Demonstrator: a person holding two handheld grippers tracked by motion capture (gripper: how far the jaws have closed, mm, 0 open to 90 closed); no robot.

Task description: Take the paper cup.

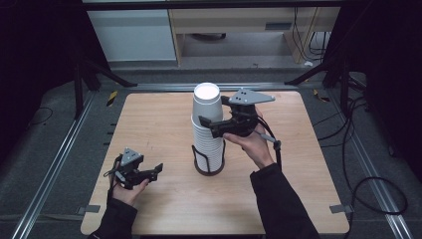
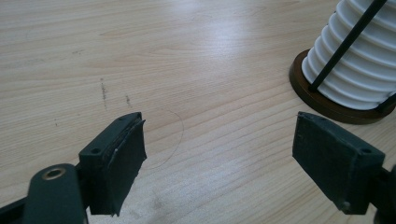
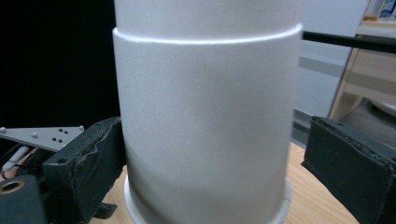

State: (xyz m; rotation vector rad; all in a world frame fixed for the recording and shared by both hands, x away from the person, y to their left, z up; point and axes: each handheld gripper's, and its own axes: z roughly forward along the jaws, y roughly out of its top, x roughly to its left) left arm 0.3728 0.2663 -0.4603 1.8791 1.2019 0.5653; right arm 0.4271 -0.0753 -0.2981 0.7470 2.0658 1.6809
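Note:
A tall stack of upside-down white paper cups (image 1: 206, 137) stands in a black wire holder on a round brown base (image 1: 209, 171) at the table's middle. My right gripper (image 1: 214, 110) is open, with its jaws on either side of the top cup (image 3: 205, 116). The left jaw lies against the cup wall and the right jaw stands just clear of it. My left gripper (image 1: 155, 171) is held low over the table's front left. It is open with nothing between its fingers (image 2: 116, 158). The ribbed stack (image 2: 359, 60) and its base (image 2: 322, 100) lie to its upper right.
The wooden table (image 1: 298, 174) is bare around the holder. Metal rails (image 1: 54, 164) run along the floor on both sides, and loose cables (image 1: 368, 184) lie to the right. A pale cabinet (image 1: 234, 30) stands beyond the far edge.

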